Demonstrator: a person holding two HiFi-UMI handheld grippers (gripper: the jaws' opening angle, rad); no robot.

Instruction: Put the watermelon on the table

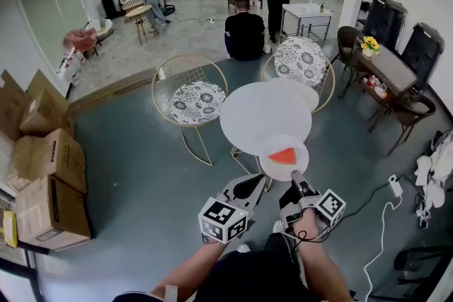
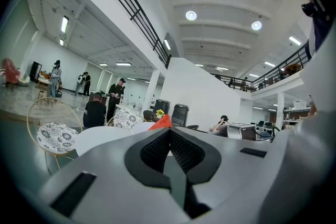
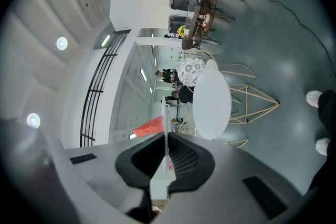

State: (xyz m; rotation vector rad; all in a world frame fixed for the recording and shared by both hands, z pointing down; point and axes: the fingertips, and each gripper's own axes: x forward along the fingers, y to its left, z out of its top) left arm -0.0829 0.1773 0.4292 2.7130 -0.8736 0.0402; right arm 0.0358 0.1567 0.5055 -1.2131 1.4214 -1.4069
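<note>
Right tool: jaws narrow, pinched on the near rim of a white plate, plate held about level. In the right gripper view, that plate seen edge-on as a thin white line running straight between the two black pads, pressed from both sides.

On the plate, one red wedge of watermelon, lying toward the middle, well clear of the pinched rim. Plate at the near edge of the round white table, its far rim overlapping the tabletop as seen from the head view; whether touching the table or just above it, impossible to tell. Watermelon thus on the plate, not on the tabletop itself.

Left tool: jaws shut tip to tip, nothing between them. Just beside the right tool, on its left, aimed the same way toward plate and table. In the left gripper view, red point of the watermelon showing just above the closed tips, beyond them.

Farther out: a second, smaller white round top at the table's far right edge. Two gold wire chairs with black-and-white patterned cushions, one at the table's left, one behind it. Stacked cardboard boxes along the left wall. Dark side table at right with yellow flowers. A person in black seated on the floor beyond the chairs.
</note>
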